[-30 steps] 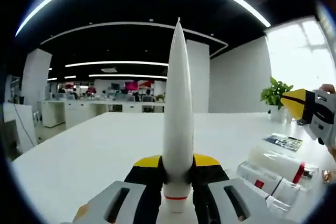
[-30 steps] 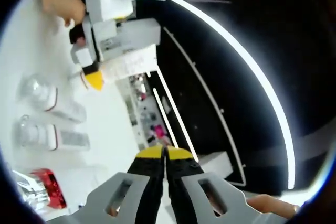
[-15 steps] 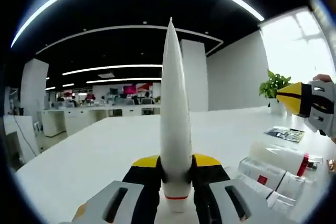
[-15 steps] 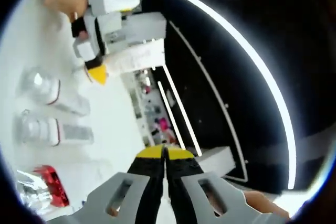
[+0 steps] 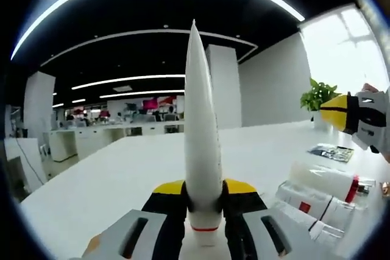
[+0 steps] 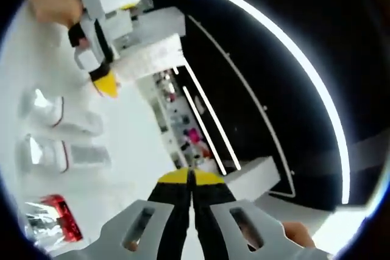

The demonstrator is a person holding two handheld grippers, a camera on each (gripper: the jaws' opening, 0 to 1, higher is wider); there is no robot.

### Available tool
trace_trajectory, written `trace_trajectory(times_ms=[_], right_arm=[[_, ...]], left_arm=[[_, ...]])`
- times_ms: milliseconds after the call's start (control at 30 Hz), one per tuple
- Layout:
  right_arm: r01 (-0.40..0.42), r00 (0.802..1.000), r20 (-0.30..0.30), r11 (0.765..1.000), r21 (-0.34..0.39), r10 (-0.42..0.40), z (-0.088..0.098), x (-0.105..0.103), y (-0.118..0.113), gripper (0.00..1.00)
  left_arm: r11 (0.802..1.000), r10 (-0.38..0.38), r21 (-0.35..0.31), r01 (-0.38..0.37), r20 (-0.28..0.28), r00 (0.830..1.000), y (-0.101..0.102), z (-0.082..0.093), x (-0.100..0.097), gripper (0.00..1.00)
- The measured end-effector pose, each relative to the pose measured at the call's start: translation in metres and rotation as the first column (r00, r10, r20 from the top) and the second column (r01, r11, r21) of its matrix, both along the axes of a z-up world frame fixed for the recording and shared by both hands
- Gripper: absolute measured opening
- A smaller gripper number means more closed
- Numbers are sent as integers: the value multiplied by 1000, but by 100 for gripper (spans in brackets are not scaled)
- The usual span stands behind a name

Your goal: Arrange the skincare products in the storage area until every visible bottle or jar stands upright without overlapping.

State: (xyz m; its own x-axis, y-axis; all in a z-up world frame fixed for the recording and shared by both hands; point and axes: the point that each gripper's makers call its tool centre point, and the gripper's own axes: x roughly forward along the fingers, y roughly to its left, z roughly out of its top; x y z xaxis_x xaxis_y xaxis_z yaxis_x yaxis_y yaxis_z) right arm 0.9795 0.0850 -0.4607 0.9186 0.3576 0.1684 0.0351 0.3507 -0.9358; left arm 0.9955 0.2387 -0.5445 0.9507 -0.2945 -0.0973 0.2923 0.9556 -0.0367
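Compared with one second ago, both views have tilted a little: in the left gripper view the tube's tip sits slightly more to the left and higher, and in the right gripper view the other gripper has slid toward the upper left; the products on the table lie as before.

Largest is the white table (image 5: 109,181), smooth and matte, reaching far back into the office hall.

Next comes the white tube (image 5: 201,132), long, glossy and tapering to a sharp point, with a thin red ring near its base. The left gripper (image 5: 203,196) is closed around its lower end, the yellow-tipped black jaws pressing it from both sides, so it is lifted off the table and points forward.

To the right on the table lie the other skincare products on their sides, close together: a white bottle with a red band and clear cap (image 5: 329,184) and a boxy white bottle with a red label (image 5: 308,202). In the right gripper view they appear as two clear-capped white bottles (image 6: 55,117) and a red-capped jar (image 6: 58,223) wrapped in shiny plastic.

The right gripper (image 6: 191,181) has its jaws pressed together with nothing between them, held above the table.

A green potted plant (image 5: 317,98) stands at the far edge of the table.
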Motion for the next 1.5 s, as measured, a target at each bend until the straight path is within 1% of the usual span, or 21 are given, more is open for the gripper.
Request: trace_trajectory(times_ms=[67,100,167,267,367,433,600,633,667,700,733,767,800,833,1000,1033,1067,1133,1233,1367,1500], right_arm=[[-4,1000,-3,999,-35,4,-2,4,4,0],[-1,1000,-2,999,-39,1,-4,-1,3,0],[11,1000,7,999,-49,-10,-2,-3,0,0],[10,1000,15,999,-43,-9,1,-5,-2,0],[-12,1000,10,999,-49,12,0,-11,0,0],[-7,1000,19,998,-59,9,0,-12,1,0],[-4,1000,29,999,-50,5,4,-19,0,0],[-2,1000,28,999,-51,4,4,-22,0,0],[-2,1000,29,999,-51,4,4,-24,0,0],[-3,1000,29,999,-51,4,4,-25,0,0],[-3,1000,27,999,-50,5,4,-26,0,0],[-4,1000,24,999,-53,5,3,-24,0,0],[-2,1000,24,998,-56,4,3,-24,-1,0],[-1,1000,24,998,-56,3,3,-24,-1,0],[-2,1000,21,999,-42,2,4,-25,-2,0],[1,1000,17,999,-41,0,4,-21,-2,0],[5,1000,13,999,-41,-4,4,-17,-2,0],[10,1000,11,999,-43,-9,3,-12,-2,0],[15,1000,8,999,-42,-15,3,-11,-3,0],[12,1000,8,999,-31,-12,5,-5,-2,0],[12,1000,5,1000,-26,-12,5,5,0,0]], left_arm=[[1000,-5,-10,5,-11,1000,0,0,0,22],[1000,-6,-14,6,-15,1000,0,0,-1,22],[1000,-9,-19,9,-22,1000,0,0,-1,22],[1000,-11,-22,10,-31,999,0,-1,-1,22],[1000,-11,-13,10,-33,999,0,-1,-1,22],[1000,-7,-9,6,-32,999,0,-2,-1,22],[1000,-7,9,7,-33,999,-1,-6,3,23],[999,-25,32,26,-43,999,-2,-9,5,23],[999,-31,36,33,-51,998,-3,-11,5,23],[998,-44,35,47,-86,995,-3,-17,6,24],[998,-51,27,55,-110,993,-4,-21,5,24],[998,-58,-6,58,-151,987,-5,-27,5,24],[998,-65,-22,63,-161,985,-5,-29,5,24],[998,-68,-26,64,-157,985,-5,-29,6,24],[997,-77,-22,75,-164,983,-3,-25,0,23],[997,-80,3,82,-173,982,-2,-26,-2,23],[995,-78,45,88,-179,981,-1,-26,-4,23],[993,-74,78,90,-188,979,1,-26,-7,23],[989,-85,101,108,-212,974,2,-25,-11,22],[988,-121,61,141,-248,961,5,-24,-16,22],[989,-118,52,135,-250,961,4,-26,-16,22]])
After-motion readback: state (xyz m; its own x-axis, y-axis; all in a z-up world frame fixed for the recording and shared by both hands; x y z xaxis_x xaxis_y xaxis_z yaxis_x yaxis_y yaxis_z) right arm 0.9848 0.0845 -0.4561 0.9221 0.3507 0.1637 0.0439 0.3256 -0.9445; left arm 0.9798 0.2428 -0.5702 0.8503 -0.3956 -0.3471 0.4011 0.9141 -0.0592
